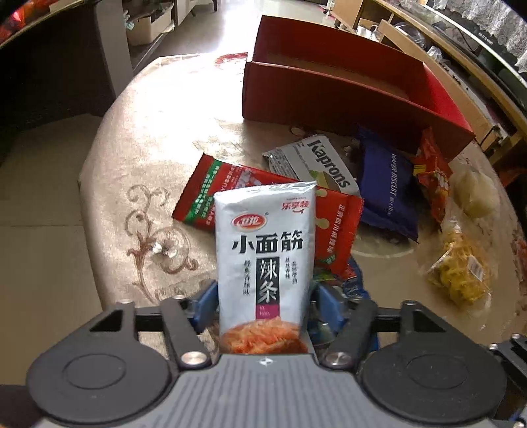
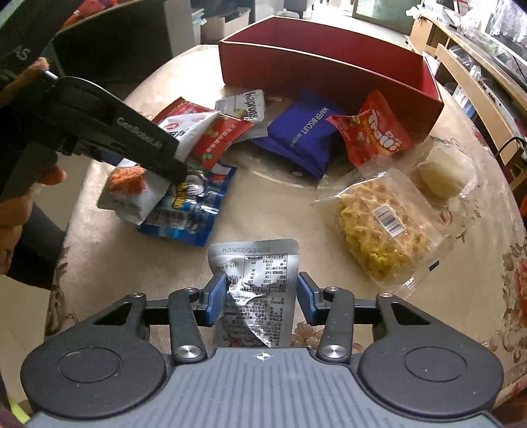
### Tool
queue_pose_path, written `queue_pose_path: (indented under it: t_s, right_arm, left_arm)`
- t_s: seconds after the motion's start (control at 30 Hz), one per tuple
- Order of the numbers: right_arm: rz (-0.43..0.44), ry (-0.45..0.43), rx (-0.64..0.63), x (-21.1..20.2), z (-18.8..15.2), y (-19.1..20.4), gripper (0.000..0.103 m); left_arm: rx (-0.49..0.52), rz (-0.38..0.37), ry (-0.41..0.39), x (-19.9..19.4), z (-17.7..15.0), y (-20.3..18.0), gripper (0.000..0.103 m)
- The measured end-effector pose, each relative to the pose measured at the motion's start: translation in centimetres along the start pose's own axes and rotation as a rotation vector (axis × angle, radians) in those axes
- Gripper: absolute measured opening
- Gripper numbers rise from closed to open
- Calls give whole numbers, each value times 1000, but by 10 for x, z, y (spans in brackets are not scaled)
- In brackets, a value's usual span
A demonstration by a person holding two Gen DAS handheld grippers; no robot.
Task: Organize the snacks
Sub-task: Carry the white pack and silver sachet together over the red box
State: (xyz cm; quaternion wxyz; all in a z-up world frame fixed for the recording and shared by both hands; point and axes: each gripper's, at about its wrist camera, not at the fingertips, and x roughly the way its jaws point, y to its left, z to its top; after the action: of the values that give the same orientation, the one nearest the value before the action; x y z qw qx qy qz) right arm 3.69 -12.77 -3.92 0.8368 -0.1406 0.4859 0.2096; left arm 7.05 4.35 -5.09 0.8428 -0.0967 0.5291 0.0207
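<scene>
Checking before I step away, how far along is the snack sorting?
Nothing visibly boxed: the red box shows no snacks. In hand: left gripper holds the white packet, right gripper the silver packet. Remaining: wafer pack, gummy bag and others on the table.

I'm looking at a round table [image 1: 148,138] under a glossy beige cloth with brown scrollwork and red flowers near its edge. Daylight glares hard off the cloth and off the pale tiled floor [image 1: 227,29] beyond it. To my left stands a dark cabinet [image 1: 49,75], with pale storage boxes [image 1: 150,23] on the floor behind it. Along the right runs a light wooden shelf unit [image 2: 474,75] crowded with small clutter I can't make out, and a white lace curtain [image 1: 494,23] hangs above it.
</scene>
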Motion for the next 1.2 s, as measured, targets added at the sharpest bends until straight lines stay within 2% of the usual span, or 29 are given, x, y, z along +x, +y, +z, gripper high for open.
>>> queue_pose_path:
  t_s: [0.07, 0.1, 0.2, 0.23, 0.3, 0.33, 0.43, 0.7, 1.2]
  right_arm:
    - [-1, -16, 11, -4, 2, -2, 50]
    - [4, -21, 17, -5, 2, -4, 50]
    - [-3, -33, 37, -10, -1, -8, 50]
    - [-6, -35, 45, -10, -2, -9, 50]
    - [-11, -34, 55, -10, -5, -12, 50]
    - [-16, -38, 58, -11, -6, -12, 50]
    - [-15, -62, 70, -17, -5, -14, 50]
    - [-2, -154, 128, -40, 6, -22, 50]
    - [-31, -255, 242, -37, 68, -55, 50]
  left_arm:
    - [-34, -14, 10, 4, 3, 3, 71]
    - [-51, -23, 16, 4, 4, 4, 67]
    - [-56, -47, 13, -2, 2, 3, 45]
    - [-45, -27, 7, -4, 0, 1, 41]
    - [2, 39, -11, -8, -5, -5, 40]
    - [10, 48, -11, -10, -7, -5, 39]
    - [-21, 4, -3, -19, -10, 1, 38]
    - [0, -17, -75, -51, -2, -5, 38]
    - [15, -79, -137, -42, 52, -34, 38]
